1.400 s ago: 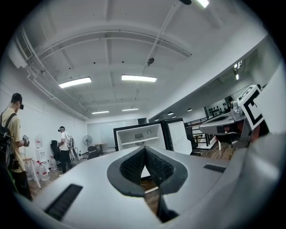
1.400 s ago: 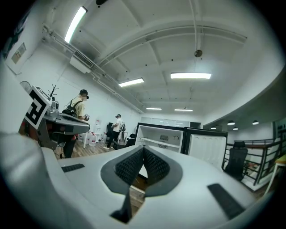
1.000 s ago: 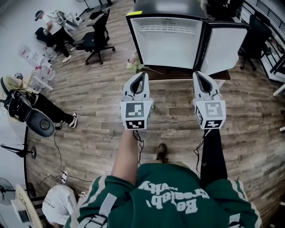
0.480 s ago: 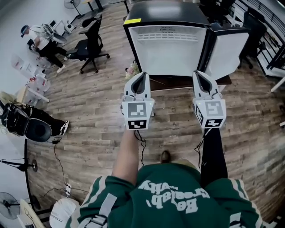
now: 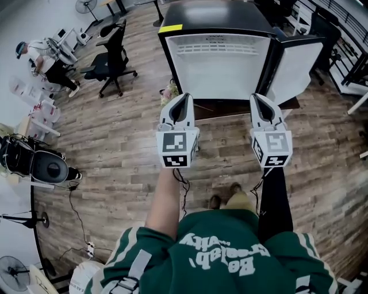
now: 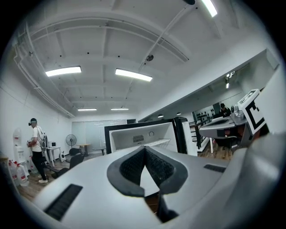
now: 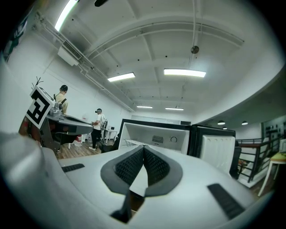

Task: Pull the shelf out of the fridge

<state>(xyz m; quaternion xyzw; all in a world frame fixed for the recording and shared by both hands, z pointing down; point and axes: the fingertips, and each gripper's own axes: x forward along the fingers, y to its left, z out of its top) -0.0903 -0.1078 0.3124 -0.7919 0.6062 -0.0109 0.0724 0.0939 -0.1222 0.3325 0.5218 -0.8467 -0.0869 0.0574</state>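
Head view: task not started. The fridge (image 5: 221,60) stands open ahead of both sets of fingertips. The left gripper (image 5: 184,99) and right gripper (image 5: 257,99) are short of it, with bare floor (image 5: 115,132) between. The door (image 5: 299,63) is swung out ahead-right of the right fingertips, an edge to mind.

Left gripper view: fingers (image 6: 132,167) closed tip to tip, empty. The shelf (image 6: 158,142) is beyond the tips, inside the fridge.

Right gripper view: fingers pressed together, holding nothing. The shelf is ahead and left of the tips, with open room to reach in.

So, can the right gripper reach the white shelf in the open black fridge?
Probably not yet: nothing blocks the white shelf, but the shut right gripper hangs short of the open black fridge.
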